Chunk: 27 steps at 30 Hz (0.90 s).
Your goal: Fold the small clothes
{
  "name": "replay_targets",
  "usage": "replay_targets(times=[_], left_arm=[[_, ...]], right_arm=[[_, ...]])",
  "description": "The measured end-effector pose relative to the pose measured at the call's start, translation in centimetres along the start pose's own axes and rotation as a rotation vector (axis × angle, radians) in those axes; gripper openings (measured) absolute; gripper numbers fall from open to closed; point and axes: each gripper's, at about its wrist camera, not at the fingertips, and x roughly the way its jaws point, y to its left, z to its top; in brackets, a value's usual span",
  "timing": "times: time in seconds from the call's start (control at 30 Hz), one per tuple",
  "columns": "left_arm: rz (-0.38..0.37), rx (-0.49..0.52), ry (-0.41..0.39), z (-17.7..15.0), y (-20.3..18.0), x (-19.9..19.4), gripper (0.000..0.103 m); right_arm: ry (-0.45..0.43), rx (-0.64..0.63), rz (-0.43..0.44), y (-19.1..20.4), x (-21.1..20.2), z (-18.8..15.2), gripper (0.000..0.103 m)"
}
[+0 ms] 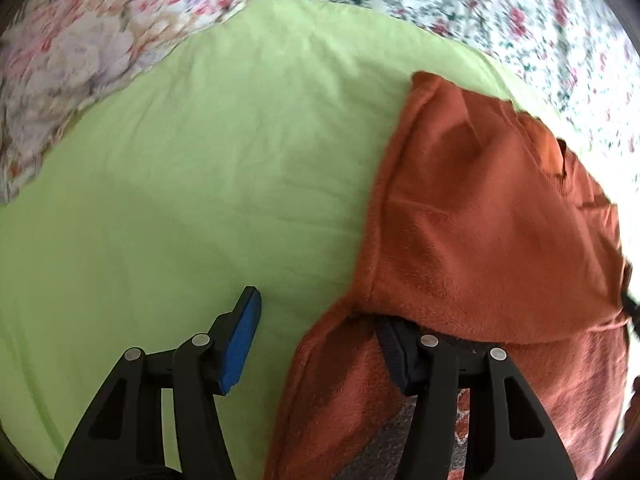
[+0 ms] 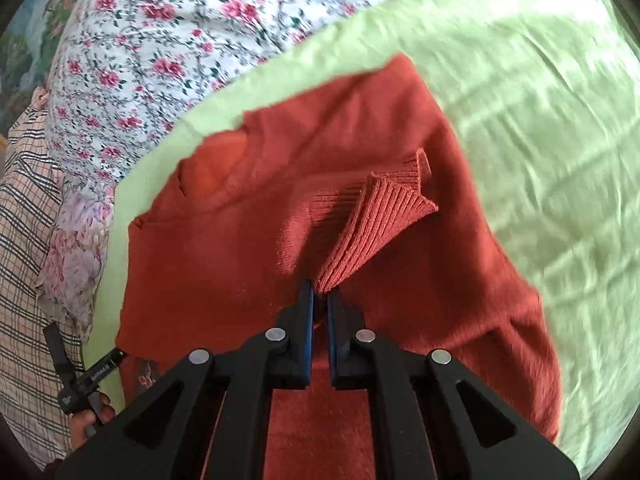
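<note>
A rust-orange sweater (image 1: 492,216) lies on a light green sheet (image 1: 192,184). My left gripper (image 1: 316,340) is open at the sweater's left edge; its right finger is tucked under a fold of the fabric and its left finger, with a blue pad (image 1: 242,340), rests over bare sheet. In the right wrist view the sweater (image 2: 248,248) fills the middle. My right gripper (image 2: 320,300) is shut on the ribbed cuff (image 2: 372,224) of a sleeve, which is held over the sweater's body.
The green sheet (image 2: 540,128) lies over floral bedding (image 2: 160,52), also at the top of the left wrist view (image 1: 500,12). A checked cloth (image 2: 28,248) lies at far left. The left gripper's handle and a hand (image 2: 86,392) show at lower left.
</note>
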Motion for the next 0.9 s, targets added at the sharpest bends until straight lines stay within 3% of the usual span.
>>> replay_targets(times=[0.1,0.13,0.17,0.23,0.3,0.33,0.37,0.47,0.53,0.63,0.73,0.9], left_arm=[[-0.004,-0.02,0.003,-0.1,0.3,-0.1,0.057],[-0.002,-0.025,0.004,-0.1,0.3,-0.1,0.057],[-0.007,-0.04,0.006,0.0,0.4,-0.1,0.057],[-0.038,-0.106,0.017,0.1,1.2,0.1,0.057],[-0.066,-0.157,0.022,0.4,1.9,0.2,0.057],[-0.079,-0.179,0.025,0.4,2.2,0.1,0.057],[-0.085,-0.186,0.027,0.5,2.3,0.2,0.057],[-0.104,-0.163,0.054,0.3,2.3,-0.1,0.057],[-0.146,-0.115,0.088,0.3,2.1,-0.7,0.056],[-0.242,-0.059,0.081,1.0,1.9,-2.8,0.057],[-0.243,0.025,0.03,3.6,0.5,-3.8,0.065],[-0.247,0.096,0.012,10.2,-3.4,-0.1,0.075]], right_arm=[[0.025,0.02,0.015,0.2,0.5,-0.1,0.009],[0.027,0.038,0.014,-0.1,0.6,0.0,0.022],[0.024,0.065,0.01,-0.5,0.5,0.2,0.047],[-0.026,0.122,0.016,-1.6,-0.2,0.4,0.065],[-0.065,0.129,-0.008,-2.0,-0.5,0.8,0.057],[-0.055,0.13,-0.001,-2.2,-0.3,1.1,0.025],[-0.047,0.134,0.009,-2.3,-0.2,1.3,0.008],[-0.153,0.085,0.027,-1.5,-3.0,1.7,0.008],[-0.179,0.064,0.02,-1.2,-3.9,1.6,0.008],[-0.114,0.073,-0.006,-2.2,-2.9,1.3,0.008],[-0.076,0.095,-0.011,-3.0,-1.8,0.6,0.008],[-0.039,0.102,-0.005,-3.1,-1.0,0.4,0.011]])
